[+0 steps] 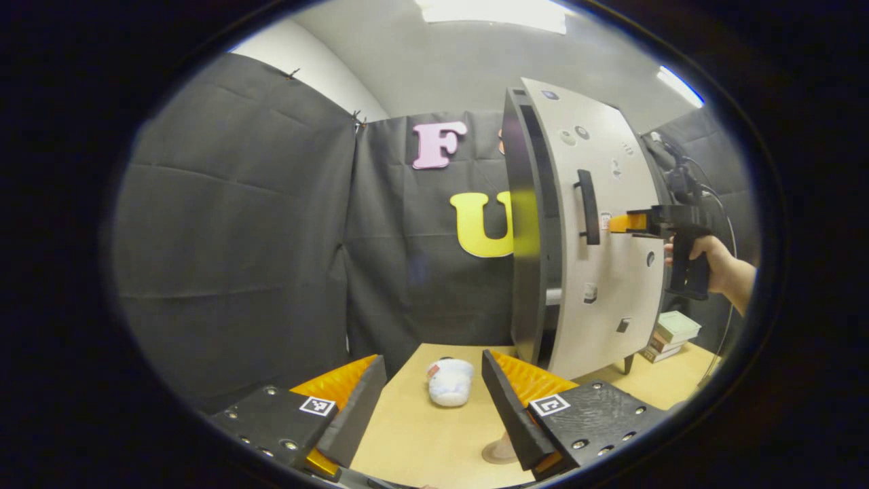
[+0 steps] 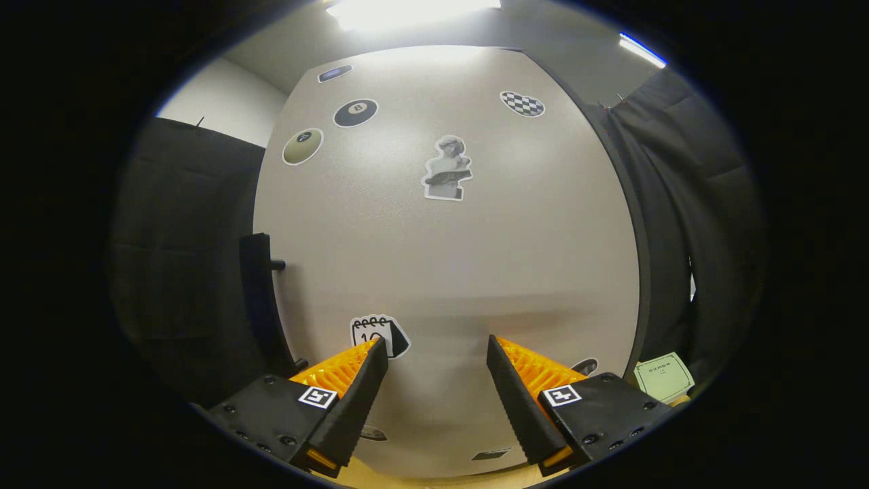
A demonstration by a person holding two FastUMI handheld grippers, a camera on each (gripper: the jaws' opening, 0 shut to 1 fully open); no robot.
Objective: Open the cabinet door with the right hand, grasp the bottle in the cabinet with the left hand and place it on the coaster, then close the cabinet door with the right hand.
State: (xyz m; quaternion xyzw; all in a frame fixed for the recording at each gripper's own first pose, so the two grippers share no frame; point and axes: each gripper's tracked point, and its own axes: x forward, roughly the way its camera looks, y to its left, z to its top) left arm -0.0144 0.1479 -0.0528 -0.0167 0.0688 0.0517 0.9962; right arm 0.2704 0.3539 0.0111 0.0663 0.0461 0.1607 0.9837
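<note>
Not much to read here tbh: upper left of the right gripper view, a black billiard-ball sticker on the cabinet door shows an 8. The calendar sticker lower down shows a partly hidden number.

The cabinet door is covering the inside of the cabinet, so what is standing in there is staying hidden. In the left gripper view the coaster is lying half behind a finger, and the books are being partly blocked by the door. In the right gripper view the door's lower stickers are too small to make out, and the handle is fading into shadow.
</note>
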